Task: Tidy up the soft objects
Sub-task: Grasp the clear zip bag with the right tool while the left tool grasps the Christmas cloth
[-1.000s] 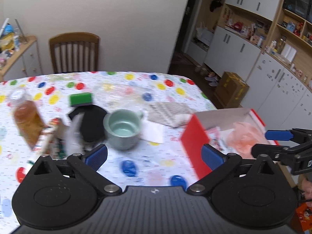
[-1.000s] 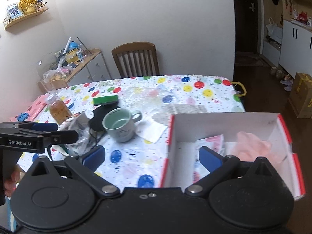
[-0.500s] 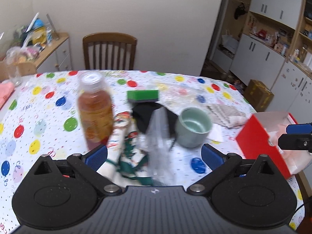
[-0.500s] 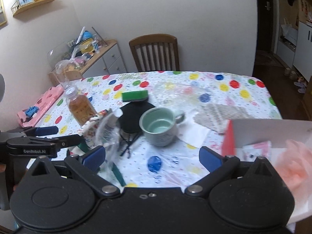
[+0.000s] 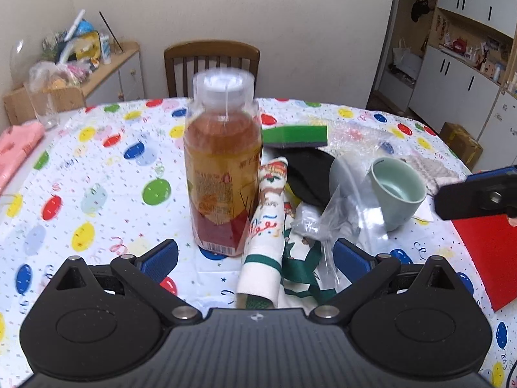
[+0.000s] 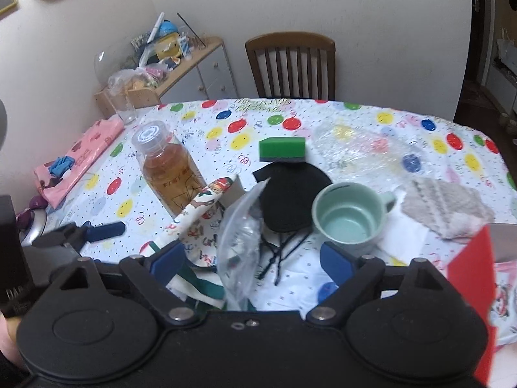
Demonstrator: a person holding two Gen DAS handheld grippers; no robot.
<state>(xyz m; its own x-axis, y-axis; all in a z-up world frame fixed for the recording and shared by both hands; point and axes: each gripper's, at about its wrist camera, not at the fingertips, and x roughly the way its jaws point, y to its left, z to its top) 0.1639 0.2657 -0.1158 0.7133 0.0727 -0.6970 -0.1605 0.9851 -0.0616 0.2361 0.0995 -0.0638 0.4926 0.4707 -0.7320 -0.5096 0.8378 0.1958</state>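
A Christmas-print cloth (image 5: 268,223) and a clear plastic bag (image 5: 342,213) lie bunched beside a bottle of brown drink (image 5: 223,174). My left gripper (image 5: 255,258) is open just short of the bottle and cloth, gripping nothing. My right gripper (image 6: 252,258) is open with its jaws closing; the plastic bag (image 6: 239,245) stands between them, and the pads are clear of it. Behind lie a black fabric piece (image 6: 290,194), a green sponge (image 6: 282,148) and a grey knit cloth (image 6: 446,207). The red box (image 6: 471,274) is at the right edge.
A mint cup (image 6: 349,216) stands right of the bag on white paper. Bubble wrap (image 6: 355,148) lies further back. A pink cloth (image 6: 80,158) and a glass sit at the table's far left. A wooden chair (image 6: 290,61) and a cluttered sideboard stand behind.
Both grippers swung left, away from the red box and over to the pile by the bottle. The bottle now looms close before the left gripper. The right jaws narrowed slightly.
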